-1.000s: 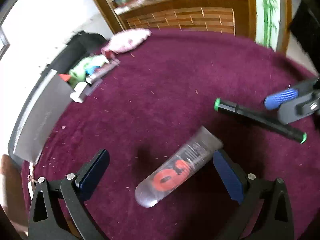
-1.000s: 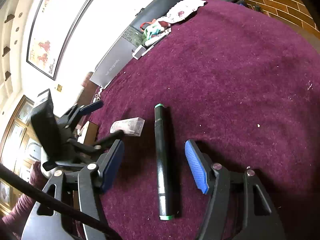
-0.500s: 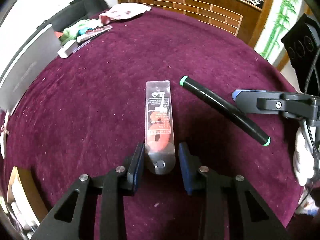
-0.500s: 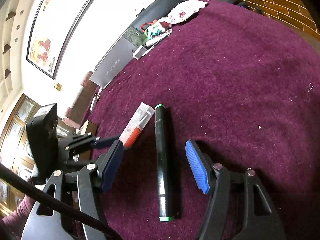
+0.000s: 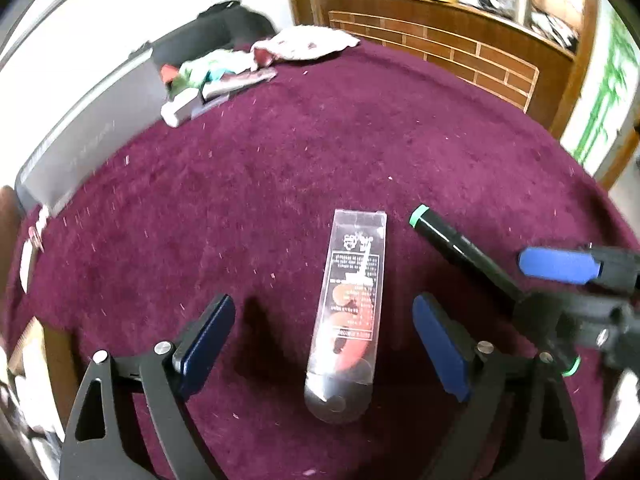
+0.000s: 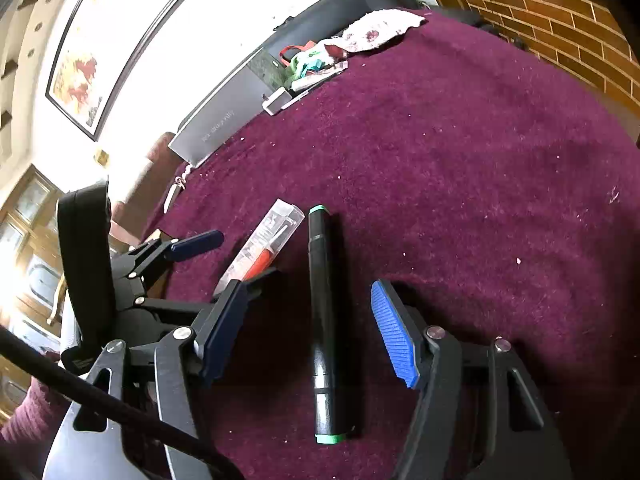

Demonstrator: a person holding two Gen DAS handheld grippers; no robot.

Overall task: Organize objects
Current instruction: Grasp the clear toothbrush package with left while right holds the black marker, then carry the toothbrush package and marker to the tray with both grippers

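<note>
Left wrist | L gripper [image 5: 320, 344] jaws released wide, tube [image 5: 348, 312] lying btwn on cloth [image 5: 320, 140] | R gripper [image 6: 308, 336] jaws released, straddling marker [image 6: 324, 320] just right of tube | both lined up side-by-side, prob. for tidy row

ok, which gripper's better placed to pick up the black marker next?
Right. The right gripper is open with the black marker lying lengthwise between its fingers on the cloth. The left gripper is open around the clear tube instead.

Home living room indicated: maroon cloth-covered table [image 6: 480, 160], framed picture [image 6: 116, 36] hung on far-left wall, brick-fronted wooden shelving [image 5: 460, 52] cluttered at far right.
</note>
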